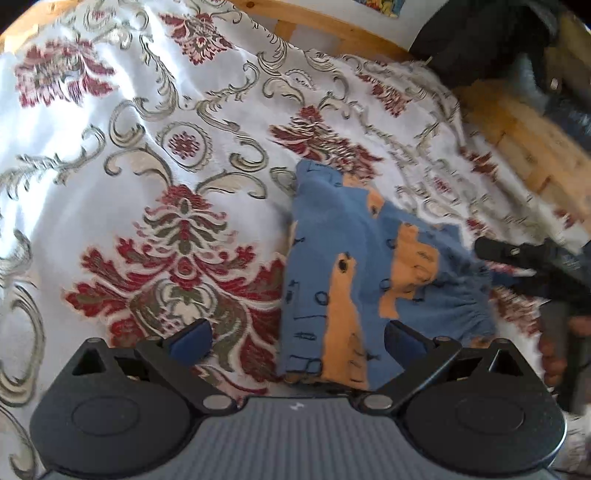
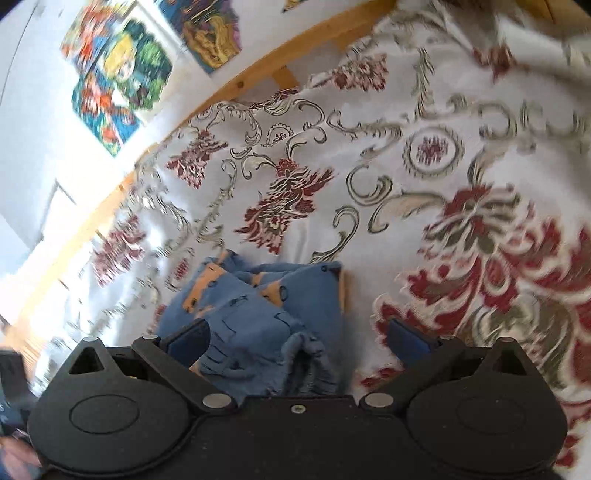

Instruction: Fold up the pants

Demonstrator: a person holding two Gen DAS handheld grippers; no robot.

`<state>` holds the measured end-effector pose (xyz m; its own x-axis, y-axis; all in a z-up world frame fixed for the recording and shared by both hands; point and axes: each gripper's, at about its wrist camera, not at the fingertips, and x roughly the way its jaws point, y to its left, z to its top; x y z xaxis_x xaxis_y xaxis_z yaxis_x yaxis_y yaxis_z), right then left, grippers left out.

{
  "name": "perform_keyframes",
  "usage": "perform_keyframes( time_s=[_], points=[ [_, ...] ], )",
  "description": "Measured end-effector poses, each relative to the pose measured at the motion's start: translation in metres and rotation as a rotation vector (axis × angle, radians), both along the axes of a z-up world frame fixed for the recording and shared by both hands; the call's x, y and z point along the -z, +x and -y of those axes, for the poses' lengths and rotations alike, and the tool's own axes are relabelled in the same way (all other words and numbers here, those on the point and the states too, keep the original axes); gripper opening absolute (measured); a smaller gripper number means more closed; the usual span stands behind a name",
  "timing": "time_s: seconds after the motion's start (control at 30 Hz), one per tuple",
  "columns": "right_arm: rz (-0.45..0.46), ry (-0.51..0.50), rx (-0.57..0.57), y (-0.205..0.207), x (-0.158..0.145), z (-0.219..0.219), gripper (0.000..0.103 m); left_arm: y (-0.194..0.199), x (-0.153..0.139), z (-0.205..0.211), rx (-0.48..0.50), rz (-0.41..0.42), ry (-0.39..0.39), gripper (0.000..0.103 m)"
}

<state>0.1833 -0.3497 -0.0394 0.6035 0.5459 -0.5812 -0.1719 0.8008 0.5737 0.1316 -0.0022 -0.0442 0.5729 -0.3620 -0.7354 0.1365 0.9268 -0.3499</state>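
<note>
Small blue pants (image 1: 351, 266) with orange animal shapes and dark doodles lie folded on a white bedspread with red flowers. In the left wrist view my left gripper (image 1: 297, 339) is open above the near end of the pants, with nothing between its blue pads. The other gripper (image 1: 517, 258) shows at the right edge beside the gathered waistband, held by a hand. In the right wrist view the pants (image 2: 258, 314) lie bunched just ahead, and my right gripper (image 2: 295, 341) is open over the crumpled waistband end.
The patterned bedspread (image 1: 147, 166) covers the whole surface. A wooden bed frame (image 1: 332, 29) runs along the far edge. Wooden floor (image 1: 524, 147) and dark items (image 1: 498, 37) lie to the right. Colourful pictures (image 2: 118, 74) hang on the white wall.
</note>
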Motion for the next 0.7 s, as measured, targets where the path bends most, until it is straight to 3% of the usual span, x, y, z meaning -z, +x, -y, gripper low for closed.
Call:
perform_keyframes(
  time_s=[0.17, 0.33, 0.43, 0.5, 0.6, 0.67, 0.7],
  points=[
    [0.012, 0.065, -0.004, 0.011, 0.005, 0.002, 0.099, 0.010, 0.005, -0.010, 0.018, -0.052, -0.132, 0.090],
    [-0.010, 0.095, -0.053, 0.019, 0.009, 0.003, 0.090, 0.020, 0.013, -0.024, -0.027, -0.116, -0.223, 0.087],
    [-0.022, 0.061, -0.090, 0.020, 0.010, 0.000, 0.082, 0.022, 0.017, -0.029, -0.033, -0.133, -0.252, 0.086],
    [-0.033, 0.043, -0.092, 0.020, 0.011, -0.002, 0.066, 0.024, 0.018, -0.029, -0.038, -0.143, -0.242, 0.082],
    [-0.055, 0.041, -0.079, 0.020, 0.016, -0.002, 0.047, 0.025, 0.018, -0.025, -0.029, -0.156, -0.202, 0.059],
    [-0.061, 0.050, -0.066, 0.020, 0.017, -0.001, 0.038, 0.025, 0.019, -0.025, -0.016, -0.173, -0.227, 0.042],
    [-0.065, 0.055, -0.057, 0.020, 0.017, 0.000, 0.035, 0.025, 0.019, -0.026, -0.022, -0.184, -0.247, 0.041]
  ],
)
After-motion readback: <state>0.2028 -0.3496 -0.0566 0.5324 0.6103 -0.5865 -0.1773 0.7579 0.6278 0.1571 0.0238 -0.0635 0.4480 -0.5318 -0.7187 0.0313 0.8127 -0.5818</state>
